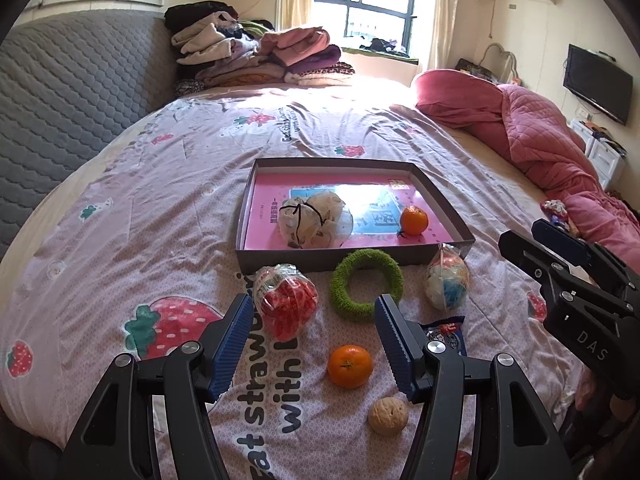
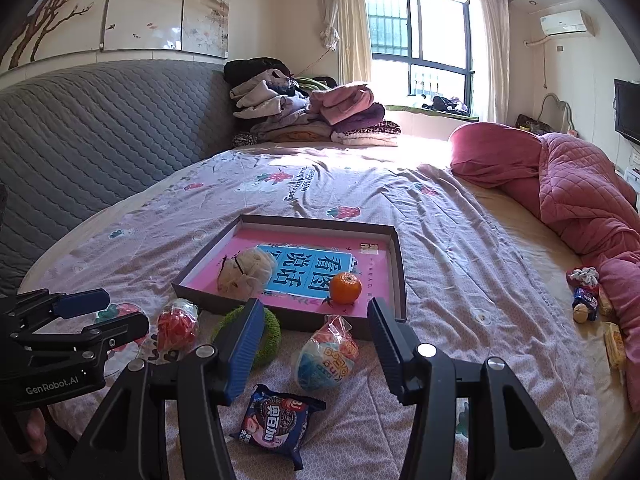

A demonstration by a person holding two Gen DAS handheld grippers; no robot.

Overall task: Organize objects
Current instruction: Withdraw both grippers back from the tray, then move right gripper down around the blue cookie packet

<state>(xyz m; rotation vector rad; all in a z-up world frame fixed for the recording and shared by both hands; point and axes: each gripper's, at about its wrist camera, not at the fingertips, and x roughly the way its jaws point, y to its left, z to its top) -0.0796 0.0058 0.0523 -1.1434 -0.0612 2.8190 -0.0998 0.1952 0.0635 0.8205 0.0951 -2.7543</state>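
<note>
A bedroom bed (image 1: 120,208) under a lilac strawberry-print cover carries the clutter; the cover's print reads "strawberry" and "with". Far centre sits a shallow grey cardboard box lid (image 1: 440,196) with a pink Chinese-lettered sheet inside, holding a cream mesh pouch (image 1: 314,220) and one small orange mandarin (image 1: 414,220). The left tool (image 1: 310,344), jaws wide and empty, hovers over a second mandarin (image 1: 350,366), a tan walnut (image 1: 388,416), a red-filled clear bag (image 1: 286,304) and a green knitted ring (image 1: 366,288). The right tool (image 2: 312,344), marked "DAS", also wide and empty, frames a blue-and-white snack bag (image 2: 326,354) and a dark blue Oreo packet (image 2: 280,422).
</note>
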